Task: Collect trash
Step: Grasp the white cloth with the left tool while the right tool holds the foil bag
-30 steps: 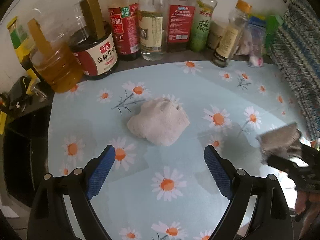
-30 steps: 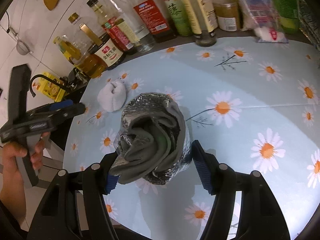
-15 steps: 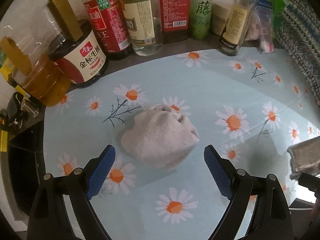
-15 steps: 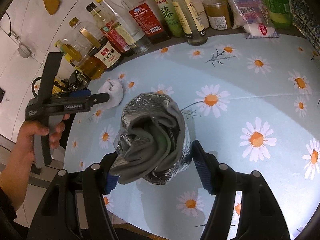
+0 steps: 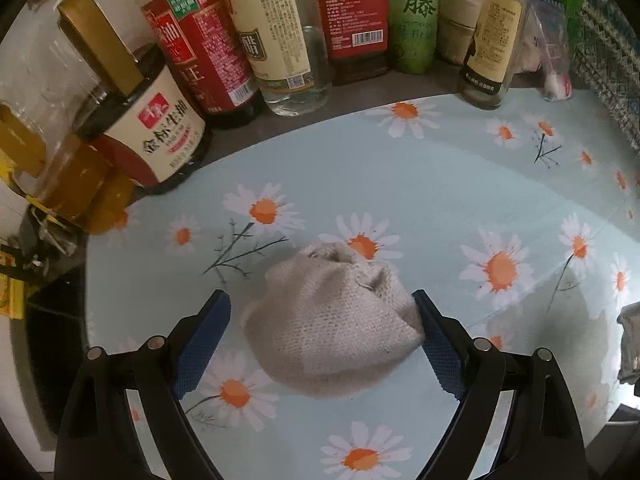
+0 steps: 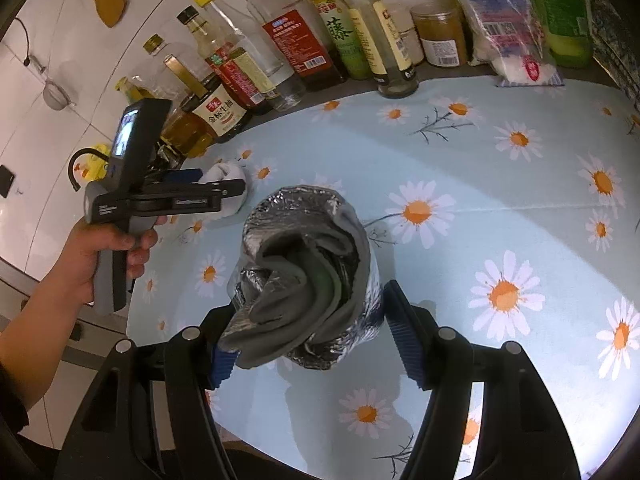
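on the daisy tablecloth (image 5: 400, 184) the crumpled wad (image 5: 332, 332) lies between the wide left gripper (image 5: 320, 340), right pad touching; step: grasping. next, squeeze. right gripper (image 6: 308, 328) clamps the foil bag (image 6: 312, 280).

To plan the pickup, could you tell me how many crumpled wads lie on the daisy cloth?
1: the beige crumpled wad, between the left gripper fingers. More could be hidden.

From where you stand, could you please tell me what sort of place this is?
Most likely a home kitchen: sauce and oil bottles line the back of a counter, a wooden spatula hangs on the white tiled wall, and a daisy-print cloth covers the worktop.
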{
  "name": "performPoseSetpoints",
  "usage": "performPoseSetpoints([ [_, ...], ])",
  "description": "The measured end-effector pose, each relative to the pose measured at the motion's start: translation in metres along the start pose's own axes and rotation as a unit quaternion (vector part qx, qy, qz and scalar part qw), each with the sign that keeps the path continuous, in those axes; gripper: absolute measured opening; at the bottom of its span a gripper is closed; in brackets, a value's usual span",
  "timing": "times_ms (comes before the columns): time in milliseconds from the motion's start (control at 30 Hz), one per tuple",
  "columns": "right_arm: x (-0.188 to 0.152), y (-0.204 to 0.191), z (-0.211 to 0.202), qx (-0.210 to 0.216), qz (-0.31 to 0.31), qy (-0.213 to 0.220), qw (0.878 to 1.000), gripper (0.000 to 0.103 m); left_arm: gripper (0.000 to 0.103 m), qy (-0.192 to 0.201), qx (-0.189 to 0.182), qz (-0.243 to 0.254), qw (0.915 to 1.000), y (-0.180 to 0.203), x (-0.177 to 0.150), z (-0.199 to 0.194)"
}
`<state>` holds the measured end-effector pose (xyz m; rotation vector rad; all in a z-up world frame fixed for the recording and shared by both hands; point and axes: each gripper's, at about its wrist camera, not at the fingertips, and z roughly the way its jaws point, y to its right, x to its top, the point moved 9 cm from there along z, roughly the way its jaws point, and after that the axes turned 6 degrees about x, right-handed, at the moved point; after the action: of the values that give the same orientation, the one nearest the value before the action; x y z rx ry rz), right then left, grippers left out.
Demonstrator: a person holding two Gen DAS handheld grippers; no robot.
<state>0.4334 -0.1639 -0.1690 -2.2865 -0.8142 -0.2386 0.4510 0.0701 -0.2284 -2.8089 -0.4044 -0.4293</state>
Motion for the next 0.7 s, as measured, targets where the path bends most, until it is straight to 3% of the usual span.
performPoseSetpoints([
  [200,0.003,0.0,-0.005,-0.006,0.002,0.005,1.0,0.066,0.072,-0.002,-0.017,0.005,0.9998,0.003,0.002,0.005],
  [433,-0.002,-0.004,0.003,-0.013,0.008,-0.006,1.0,0.066,0.056,-0.006,-0.01,0.023,0.9997,0.009,-0.002,0.009],
  [700,-0.012,-0.02,0.006,-0.024,0.006,-0.008,1.0,0.066,0.041,0.006,-0.048,-0.011,0.9988,-0.004,-0.004,0.006],
])
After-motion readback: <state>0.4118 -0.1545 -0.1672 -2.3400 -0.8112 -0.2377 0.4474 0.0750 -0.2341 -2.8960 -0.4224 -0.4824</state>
